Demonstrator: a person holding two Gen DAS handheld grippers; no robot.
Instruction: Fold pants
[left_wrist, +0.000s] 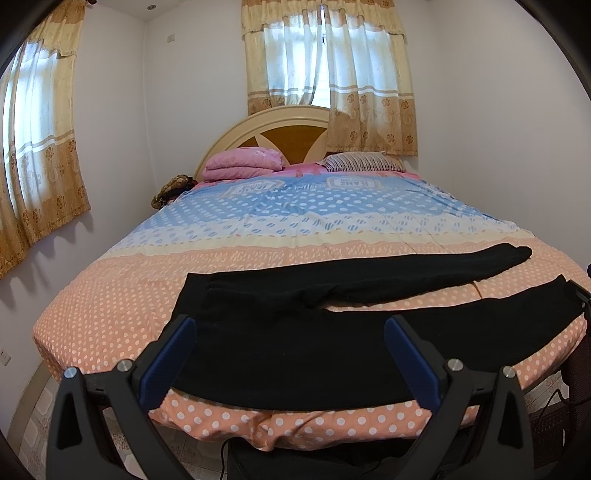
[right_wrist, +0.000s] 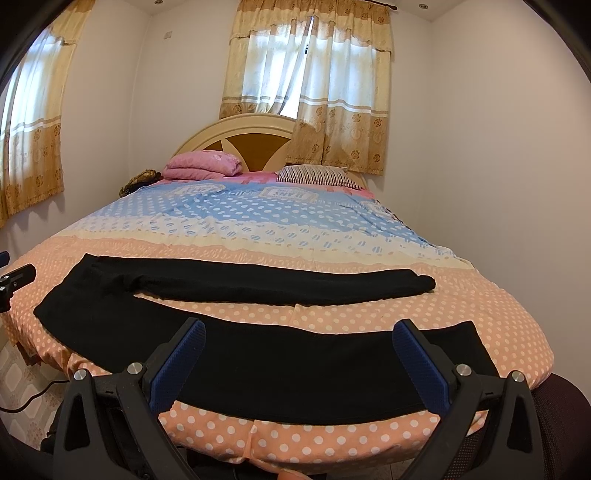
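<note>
Black pants (left_wrist: 295, 343) lie flat along the bed's (left_wrist: 110, 295) near edge, long axis nine-to-three, waist nearer the left gripper (left_wrist: 290, 354), legs nearer the right gripper (right_wrist: 299, 356); both spread, empty.

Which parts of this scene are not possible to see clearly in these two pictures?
- Near edge of the black pants: in both views the open gripper fingers cover parts of it.
- Dark object beside the bed, left wrist view: too small to identify.
- Printed labels on the bedsheet: too small to read.
- Floor beneath the bed's near edge: cut off by the frame.
</note>
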